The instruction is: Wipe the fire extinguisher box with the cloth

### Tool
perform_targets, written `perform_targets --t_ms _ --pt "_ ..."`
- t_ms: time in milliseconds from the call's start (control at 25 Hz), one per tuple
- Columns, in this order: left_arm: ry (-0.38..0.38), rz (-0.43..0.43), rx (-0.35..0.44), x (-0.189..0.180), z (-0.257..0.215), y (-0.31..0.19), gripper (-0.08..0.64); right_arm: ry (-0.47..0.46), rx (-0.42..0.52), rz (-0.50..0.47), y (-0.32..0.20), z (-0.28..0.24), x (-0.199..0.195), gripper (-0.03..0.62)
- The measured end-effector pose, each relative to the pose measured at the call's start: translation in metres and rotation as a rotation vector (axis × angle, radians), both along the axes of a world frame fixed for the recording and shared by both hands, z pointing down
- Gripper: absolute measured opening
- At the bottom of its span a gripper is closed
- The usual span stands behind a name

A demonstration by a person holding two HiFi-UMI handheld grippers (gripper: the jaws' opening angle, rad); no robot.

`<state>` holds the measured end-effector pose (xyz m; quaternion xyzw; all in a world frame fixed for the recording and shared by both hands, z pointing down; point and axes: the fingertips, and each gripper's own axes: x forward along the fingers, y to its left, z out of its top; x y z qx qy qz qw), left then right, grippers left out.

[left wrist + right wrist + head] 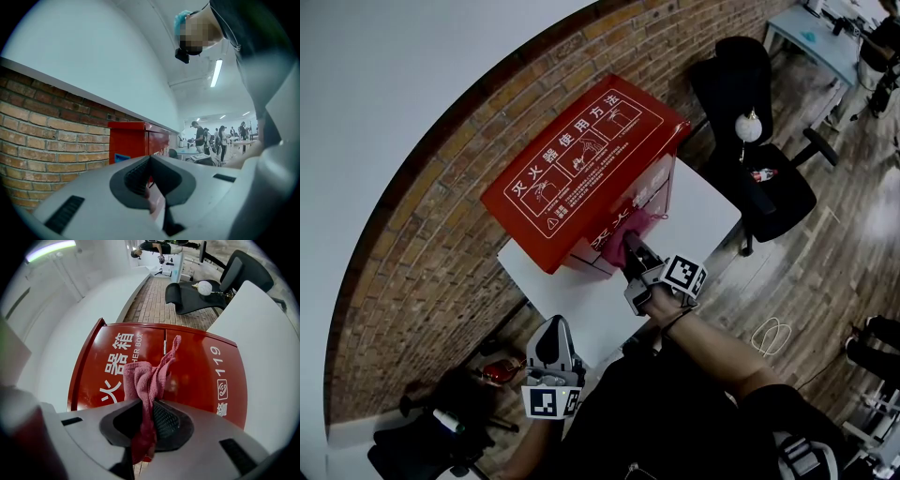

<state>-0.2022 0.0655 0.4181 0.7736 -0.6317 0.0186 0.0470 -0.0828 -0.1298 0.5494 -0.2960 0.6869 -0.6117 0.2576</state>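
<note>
The red fire extinguisher box (581, 173) stands on a white table (703, 211) against the brick wall, its lid printed with white characters. My right gripper (630, 251) is shut on a pink cloth (630, 232) and holds it against the box's front face. In the right gripper view the cloth (147, 376) bunches up out of the right gripper (149, 404), close before the red front panel (197, 376). My left gripper (553, 328) hangs low at the table's near left corner, apart from the box, jaws together with nothing in them. From the left gripper (150, 161) the box (133, 140) shows side-on.
A black office chair (750, 141) with a white ball-like thing on it stands right of the table. A white cable (772, 333) lies on the wood floor. Dark bags and small items (450, 412) sit on the floor at lower left. Several people (220, 138) stand far off.
</note>
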Motion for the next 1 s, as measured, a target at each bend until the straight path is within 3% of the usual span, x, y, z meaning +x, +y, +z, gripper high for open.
perform_targets --t_ms 320,1000 --pt "-0.021 0.022 0.038 0.001 -0.003 0.001 0.038 0.037 -0.039 -0.004 -0.001 0.021 0.0 0.067" --pt "-0.017 0.012 0.029 0.0 -0.002 0.0 0.038 0.067 -0.079 -0.009 -0.001 0.041 0.001 0.067"
